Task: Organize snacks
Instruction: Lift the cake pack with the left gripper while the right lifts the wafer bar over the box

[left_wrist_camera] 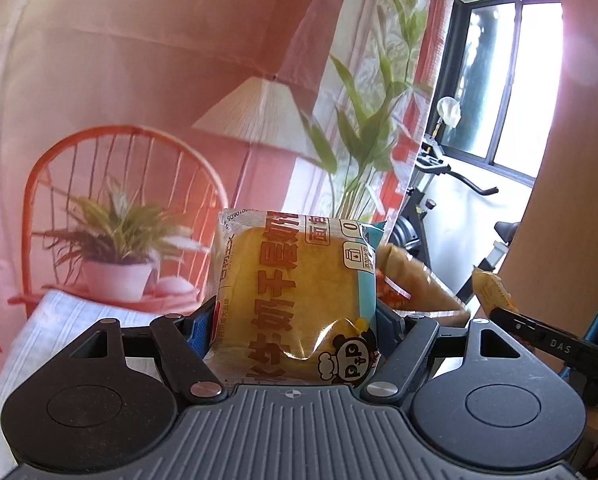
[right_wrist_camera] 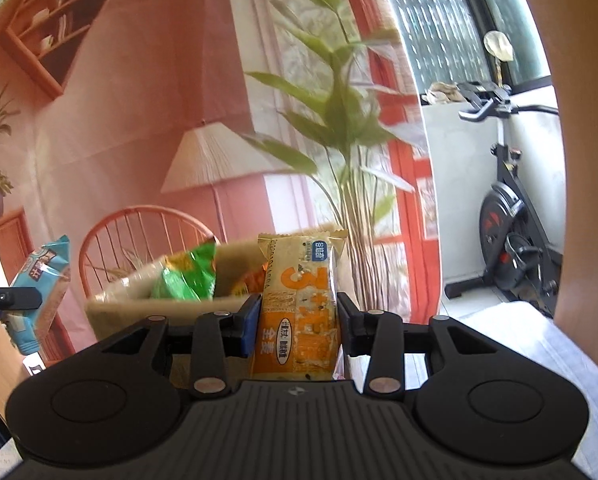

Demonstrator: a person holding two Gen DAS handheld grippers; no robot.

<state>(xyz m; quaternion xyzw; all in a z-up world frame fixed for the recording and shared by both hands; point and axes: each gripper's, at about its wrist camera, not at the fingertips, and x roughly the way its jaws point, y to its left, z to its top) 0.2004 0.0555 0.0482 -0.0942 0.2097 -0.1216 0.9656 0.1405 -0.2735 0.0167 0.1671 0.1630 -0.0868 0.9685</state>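
My left gripper (left_wrist_camera: 295,324) is shut on a square packet of yellow bread (left_wrist_camera: 295,292) with a teal edge, held upright off the table. My right gripper (right_wrist_camera: 297,320) is shut on a narrow orange and beige snack bar (right_wrist_camera: 299,312), also upright. In the right wrist view a beige basket (right_wrist_camera: 123,298) stands just behind the bar, holding a green packet (right_wrist_camera: 187,276) and an orange one. The bread packet (right_wrist_camera: 45,292) shows at the left edge of that view. In the left wrist view the snack bar (left_wrist_camera: 493,290) and the basket (left_wrist_camera: 419,280) lie to the right.
A pale striped cloth (left_wrist_camera: 59,328) covers the table. A printed backdrop (left_wrist_camera: 139,100) of a pink room hangs behind. An exercise bike (right_wrist_camera: 511,216) stands by the window at the right, and a wooden panel (right_wrist_camera: 587,160) rises along the right edge.
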